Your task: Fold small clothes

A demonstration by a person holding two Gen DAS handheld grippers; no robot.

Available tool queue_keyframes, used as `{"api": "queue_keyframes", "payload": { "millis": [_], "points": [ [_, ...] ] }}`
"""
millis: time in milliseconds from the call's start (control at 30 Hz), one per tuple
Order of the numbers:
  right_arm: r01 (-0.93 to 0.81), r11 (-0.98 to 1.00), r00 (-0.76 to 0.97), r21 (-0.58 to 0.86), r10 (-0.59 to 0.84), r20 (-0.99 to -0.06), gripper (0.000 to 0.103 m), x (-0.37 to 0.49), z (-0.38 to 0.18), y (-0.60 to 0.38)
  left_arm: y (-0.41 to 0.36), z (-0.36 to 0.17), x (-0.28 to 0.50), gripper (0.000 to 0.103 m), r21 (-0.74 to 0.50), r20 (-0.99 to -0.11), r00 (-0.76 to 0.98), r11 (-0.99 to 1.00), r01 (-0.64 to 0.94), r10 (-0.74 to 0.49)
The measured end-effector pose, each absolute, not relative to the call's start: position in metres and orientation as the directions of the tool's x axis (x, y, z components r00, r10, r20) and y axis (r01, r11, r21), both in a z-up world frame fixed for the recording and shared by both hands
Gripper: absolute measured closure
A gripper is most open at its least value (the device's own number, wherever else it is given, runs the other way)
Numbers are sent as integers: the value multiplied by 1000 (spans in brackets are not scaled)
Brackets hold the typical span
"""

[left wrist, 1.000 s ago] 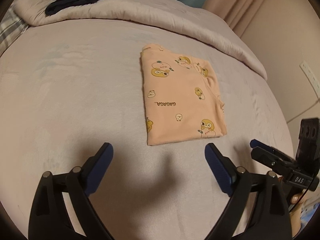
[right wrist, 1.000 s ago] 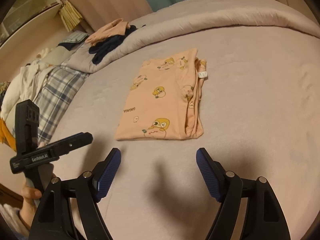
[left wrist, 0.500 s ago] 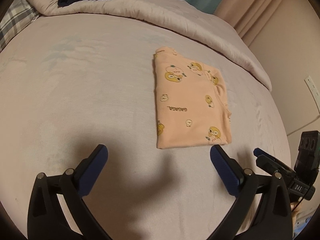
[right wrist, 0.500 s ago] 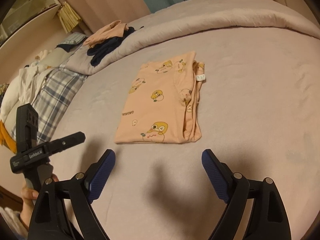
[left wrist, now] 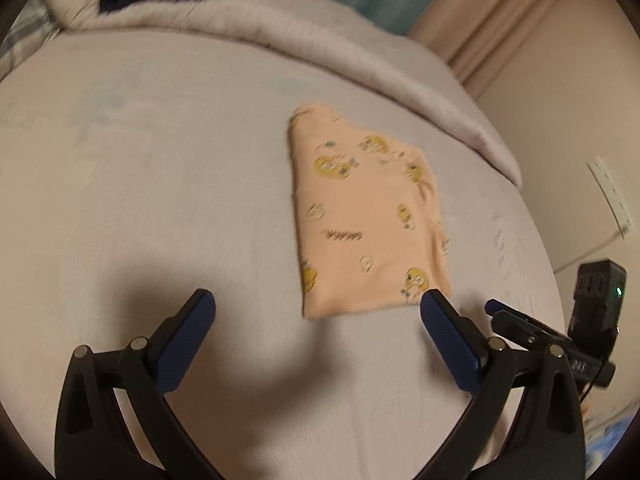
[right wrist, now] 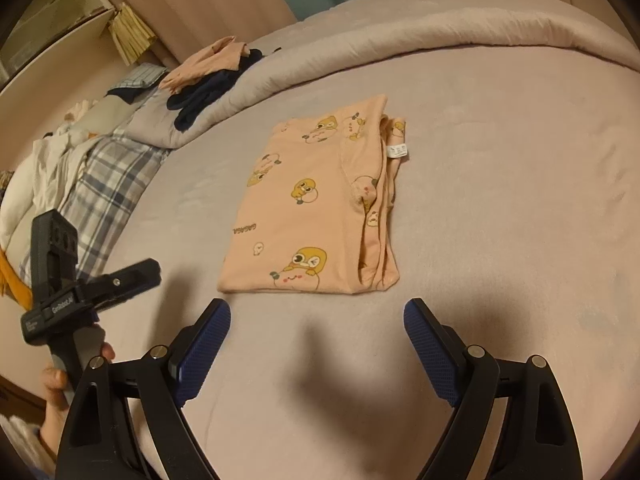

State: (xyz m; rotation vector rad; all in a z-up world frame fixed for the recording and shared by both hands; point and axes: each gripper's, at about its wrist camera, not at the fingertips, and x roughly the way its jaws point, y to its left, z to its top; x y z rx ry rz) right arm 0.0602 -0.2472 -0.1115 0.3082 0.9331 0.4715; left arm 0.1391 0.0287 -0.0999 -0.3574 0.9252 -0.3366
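Left tongs (left wrist: 316, 312): released, jaws spread wide, holding nothing; they hover over the bed with the right finger's tip just beside the garment's near right corner.
Right tongs (right wrist: 318, 320): released as well, jaws wide and empty, poised just short of the garment's near hem.
Garment (right wrist: 316, 200): a peach top printed with yellow cartoon figures, lying flat on the bed at 12 o'clock from the right tongs and about 1 o'clock from the left tongs. It is already folded lengthwise into a narrow rectangle, with stacked edges and a white care label (right wrist: 398, 150) along its right side.
Bed (right wrist: 500, 240): pale pink sheet, smooth around the garment; a rolled duvet (right wrist: 420, 32) runs across the far side.
Step in hand: probably the last crosswise fold. Each tongs should pinch one near corner through all layers, lift together, carry the hem to the far edge and lay it down square; the loose right-hand stack looks likely to fan out if only the top layer is caught.
Containers: none in view. Other clothes, a dark piece (right wrist: 204, 96) and a peach piece (right wrist: 208, 62), sit loose on the duvet at 10 o'clock in the right wrist view.
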Motion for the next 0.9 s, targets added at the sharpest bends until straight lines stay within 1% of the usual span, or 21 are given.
{"api": "queue_keyframes", "payload": {
  "millis": [67,167,233,300,367,500,667,767,900],
  "points": [
    [-248,857,503,451,512,-696,15,63,-114,-249,25,-100,145,1,-447,-714,518,876,181,-471],
    [-247,857,498,453,513,-699,15,66,-118,-251,28,-106,157,1,-500,-717,466,848,177,-519],
    [-261,843,479,469,536,-695,15,68,-121,-251,33,-112,162,1,-558,-699,442,816,154,-562],
    [-272,833,471,482,551,-689,15,69,-125,-251,40,-125,171,1,-640,-685,379,762,95,-623],
    [-270,825,464,497,563,-683,15,73,-128,-254,45,-133,177,1,-678,-672,362,734,49,-645],
    [-268,827,457,494,561,-691,15,84,-130,-257,50,-137,185,1,-705,-654,364,709,25,-663],
    [-203,773,431,601,622,-654,15,109,-140,-270,48,-137,199,1,-726,-629,354,685,49,-692],
    [-144,728,415,670,659,-627,15,125,-147,-276,42,-136,211,1,-719,-636,343,692,64,-692],
    [-124,701,417,702,679,-604,15,141,-147,-275,35,-137,225,2,-697,-654,332,712,84,-680]
  ]
}}
